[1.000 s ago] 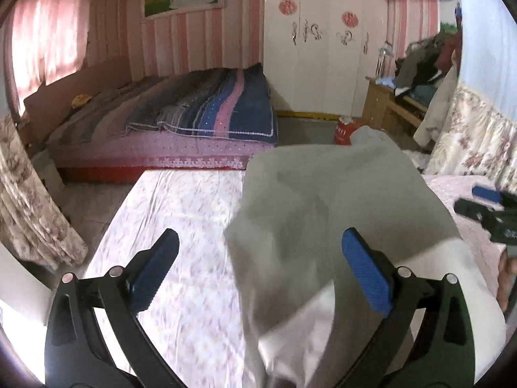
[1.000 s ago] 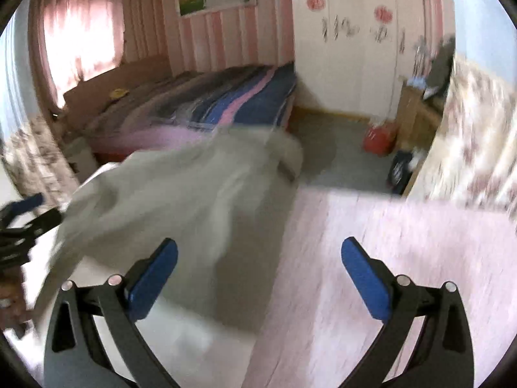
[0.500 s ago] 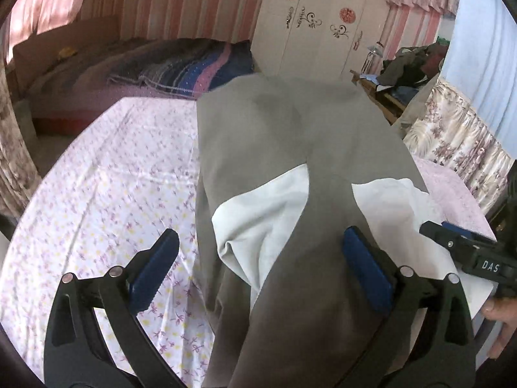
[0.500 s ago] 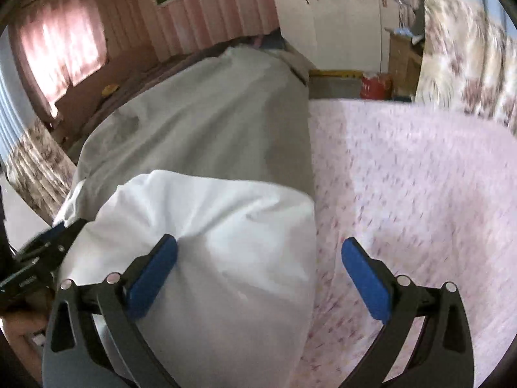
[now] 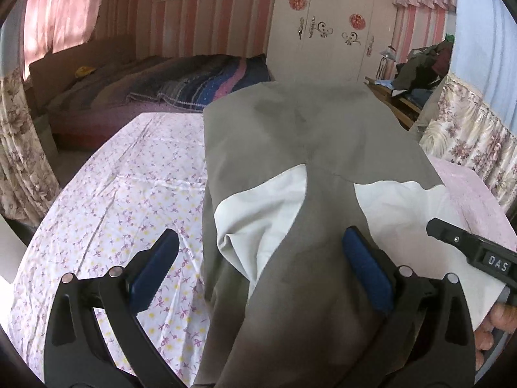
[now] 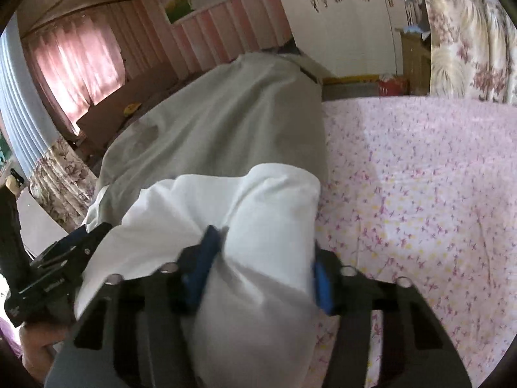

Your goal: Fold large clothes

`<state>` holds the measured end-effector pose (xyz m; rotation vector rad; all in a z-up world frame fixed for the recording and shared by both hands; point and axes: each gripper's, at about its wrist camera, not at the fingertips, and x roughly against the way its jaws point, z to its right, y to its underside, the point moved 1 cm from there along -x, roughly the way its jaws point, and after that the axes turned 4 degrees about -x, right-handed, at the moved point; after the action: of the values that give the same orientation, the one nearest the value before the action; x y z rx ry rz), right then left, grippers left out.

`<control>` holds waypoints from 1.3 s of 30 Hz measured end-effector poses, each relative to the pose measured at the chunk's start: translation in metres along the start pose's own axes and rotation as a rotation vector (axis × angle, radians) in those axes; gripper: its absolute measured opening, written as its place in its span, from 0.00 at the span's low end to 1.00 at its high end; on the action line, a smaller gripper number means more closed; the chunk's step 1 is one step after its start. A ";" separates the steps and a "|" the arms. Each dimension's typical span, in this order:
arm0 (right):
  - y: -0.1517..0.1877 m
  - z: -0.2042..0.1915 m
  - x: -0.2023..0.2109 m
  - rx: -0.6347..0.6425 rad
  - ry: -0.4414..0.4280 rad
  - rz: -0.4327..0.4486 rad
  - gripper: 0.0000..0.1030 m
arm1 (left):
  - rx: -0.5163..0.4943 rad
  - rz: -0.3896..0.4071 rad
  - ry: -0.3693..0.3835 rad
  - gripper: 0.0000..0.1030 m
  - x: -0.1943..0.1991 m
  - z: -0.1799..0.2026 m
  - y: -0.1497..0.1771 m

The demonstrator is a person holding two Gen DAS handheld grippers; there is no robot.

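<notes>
Grey trousers with white pocket linings lie lengthwise on the floral bed sheet. My left gripper is open, its blue pads wide apart over the near end of the trousers. The trousers also show in the right wrist view. There my right gripper has its pads closed in on a bunched white lining at the near end. The right gripper's body shows at the right edge of the left wrist view.
A second bed with a striped blanket stands beyond the sheet. A white wardrobe is at the back. A wooden stand with piled clothes and floral curtains are on the right.
The trousers have come down from hanging in the air to lying flat on the sheet. My right gripper's pads have closed in on the white lining; half a second ago they were wide apart.
</notes>
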<state>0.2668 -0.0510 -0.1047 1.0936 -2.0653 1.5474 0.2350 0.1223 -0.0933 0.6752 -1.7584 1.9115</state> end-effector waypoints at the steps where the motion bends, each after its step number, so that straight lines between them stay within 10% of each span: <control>1: 0.000 0.000 0.001 0.004 -0.002 0.006 0.42 | 0.005 0.006 0.001 0.97 0.002 0.000 0.001; 15: -0.024 0.018 0.020 0.018 -0.028 0.101 0.26 | 0.038 0.022 0.024 0.97 -0.001 0.019 -0.001; 25: -0.050 0.160 0.113 0.102 0.194 0.144 0.25 | -0.134 0.024 0.151 0.97 -0.006 0.189 -0.010; 31: -0.040 0.254 0.135 0.011 0.232 0.123 0.25 | -0.055 -0.027 0.161 0.97 -0.032 0.264 -0.006; 35: -0.039 0.247 0.135 0.020 0.255 0.141 0.40 | -0.026 -0.031 0.145 0.97 -0.033 0.271 -0.004; 39: -0.039 0.215 0.172 0.109 0.359 0.277 0.88 | -0.057 0.028 0.095 0.97 0.003 0.245 -0.007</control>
<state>0.2219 -0.3177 -0.0406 0.5232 -1.9593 1.8483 0.2498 -0.1218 -0.0698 0.5332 -1.7643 1.8721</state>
